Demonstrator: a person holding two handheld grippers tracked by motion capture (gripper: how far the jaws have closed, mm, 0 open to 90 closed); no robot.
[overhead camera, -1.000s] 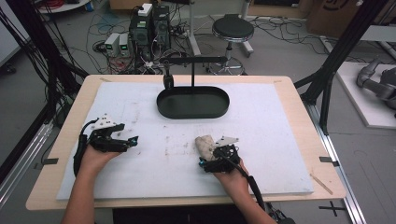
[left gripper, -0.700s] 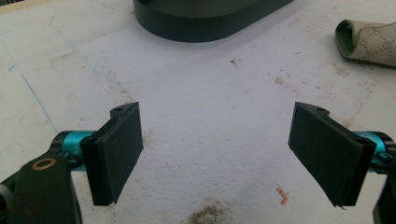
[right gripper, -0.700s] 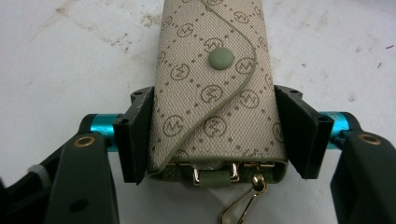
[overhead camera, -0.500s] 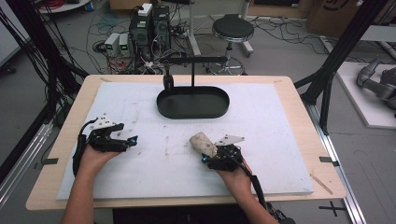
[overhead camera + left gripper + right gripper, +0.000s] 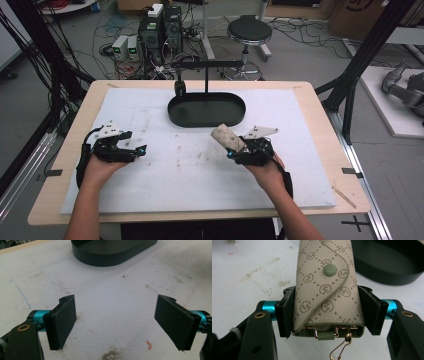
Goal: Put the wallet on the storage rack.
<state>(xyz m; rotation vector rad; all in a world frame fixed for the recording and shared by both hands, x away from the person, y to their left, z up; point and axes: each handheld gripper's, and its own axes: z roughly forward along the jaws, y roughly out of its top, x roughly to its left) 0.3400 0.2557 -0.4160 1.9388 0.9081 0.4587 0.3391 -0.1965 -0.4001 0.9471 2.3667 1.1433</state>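
Note:
A beige monogrammed key pouch (image 5: pixel 327 290) with a snap button and gold hooks at its near end is clamped between the black pads of my right gripper (image 5: pixel 328 312). In the high view the key pouch (image 5: pixel 226 138) sticks out up-left from the right gripper (image 5: pixel 235 150), lifted off the white mat. My left gripper (image 5: pixel 137 148) rests at the left of the mat; its pads (image 5: pixel 63 320) stand wide apart over bare mat, nothing between them. The right jaws have just closed on the pouch.
A black oval tray (image 5: pixel 172 111) on a stand with an overhead bar (image 5: pixel 207 65) sits at the far middle of the white mat (image 5: pixel 300 165). The tray's edge (image 5: pixel 402 277) lies just beyond the pouch. Stained spots mark the mat.
The right gripper closed on the pouch, lifted it off the mat and carried it a little toward the tray. The left gripper stayed put.

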